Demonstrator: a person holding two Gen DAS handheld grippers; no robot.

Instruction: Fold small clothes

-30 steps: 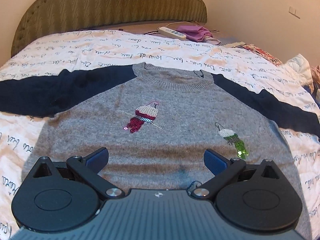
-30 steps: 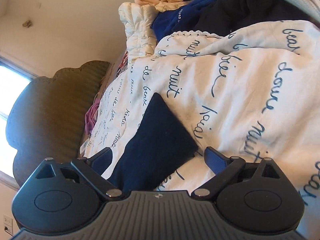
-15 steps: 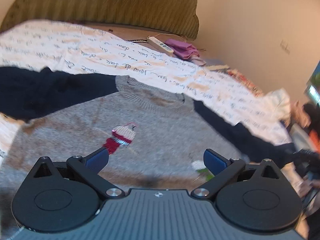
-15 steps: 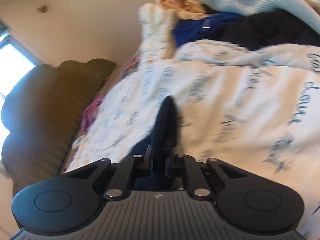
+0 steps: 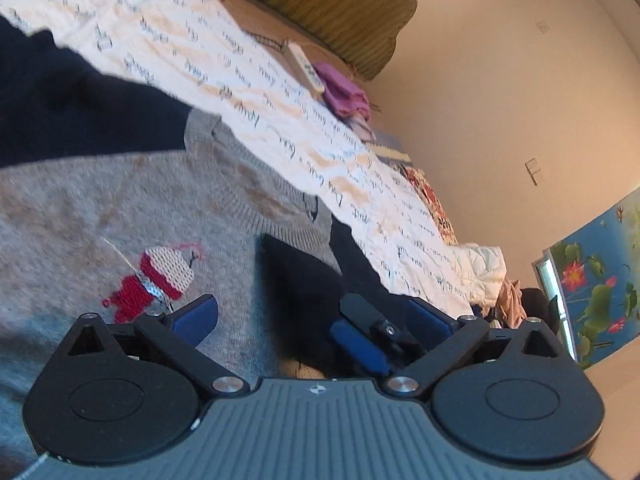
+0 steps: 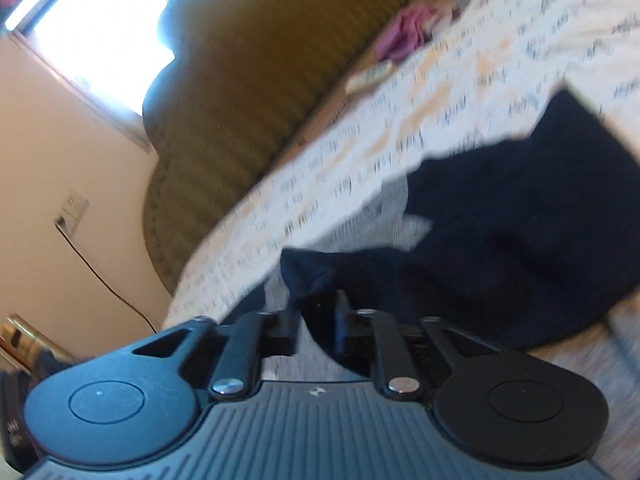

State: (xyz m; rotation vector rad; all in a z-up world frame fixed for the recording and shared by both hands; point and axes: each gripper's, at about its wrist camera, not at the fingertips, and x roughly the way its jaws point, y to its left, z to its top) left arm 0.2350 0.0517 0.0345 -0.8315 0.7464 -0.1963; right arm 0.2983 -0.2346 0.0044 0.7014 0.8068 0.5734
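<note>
A small grey knit sweater (image 5: 120, 216) with navy sleeves and sequin birds lies flat on the bed. Its right navy sleeve (image 5: 304, 280) is folded in over the grey chest. My right gripper (image 6: 316, 328) is shut on that sleeve's cuff (image 6: 316, 280) and holds it above the grey body; it also shows in the left wrist view (image 5: 368, 332). My left gripper (image 5: 312, 320) is open and empty just above the sweater's chest, beside the red bird (image 5: 156, 280). The left navy sleeve (image 5: 72, 108) lies stretched out.
A white bedspread (image 5: 248, 92) with blue handwriting covers the bed. An olive headboard (image 6: 240, 92) stands behind. A remote (image 5: 304, 68) and purple cloth (image 5: 344, 92) lie near it. A heap of clothes (image 5: 500, 284) sits at the bed's right side.
My right gripper closed on the right sleeve's cuff and carried it inward over the sweater's chest. My left gripper swung right and tilted, staying open.
</note>
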